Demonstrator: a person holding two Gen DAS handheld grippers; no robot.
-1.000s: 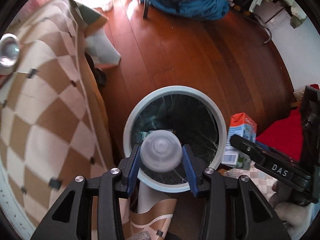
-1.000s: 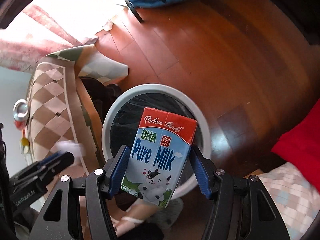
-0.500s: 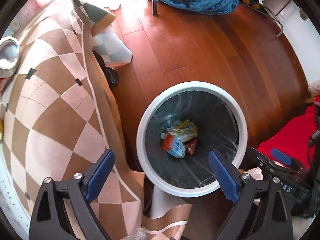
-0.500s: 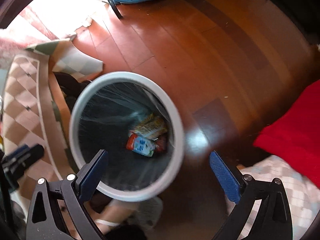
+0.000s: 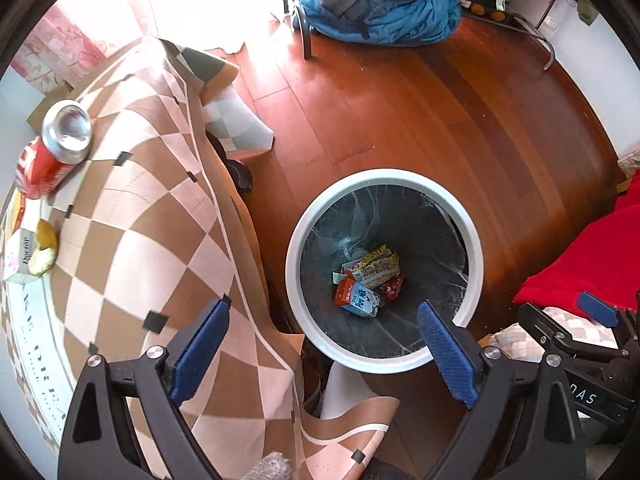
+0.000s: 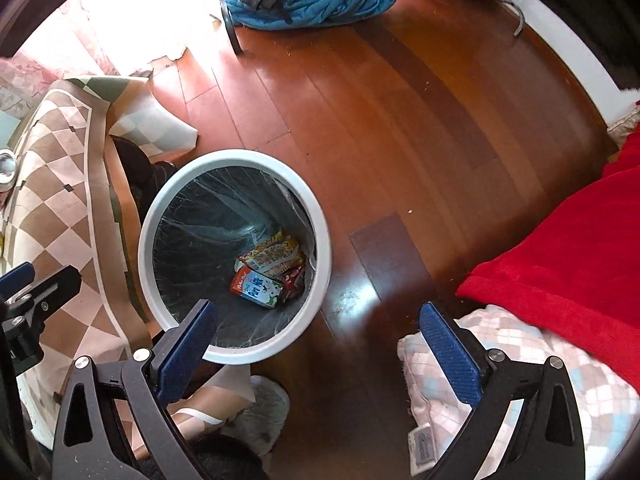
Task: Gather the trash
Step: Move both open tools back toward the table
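While both tools point(image 5: 322, 354) point(image 6: 316, 342) gape wide and empty above the bin point(image 5: 384, 178), reach next for the tabletop point(image 5: 132, 216) can point(image 5: 52, 152), gripping its sides squarely.

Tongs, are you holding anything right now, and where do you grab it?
Nothing. Both the left tongs and right tongs are open and empty. The milk carton lies in the bin.

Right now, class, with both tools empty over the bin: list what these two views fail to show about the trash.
- Trash bin bottom: the milk carton and snack wrappers cover whatever lies beneath, in both views.
- Soda can: cut off by the right wrist view's left edge.
- Small white box on the checked tablecloth: at the left wrist view's edge, print too distorted to read.
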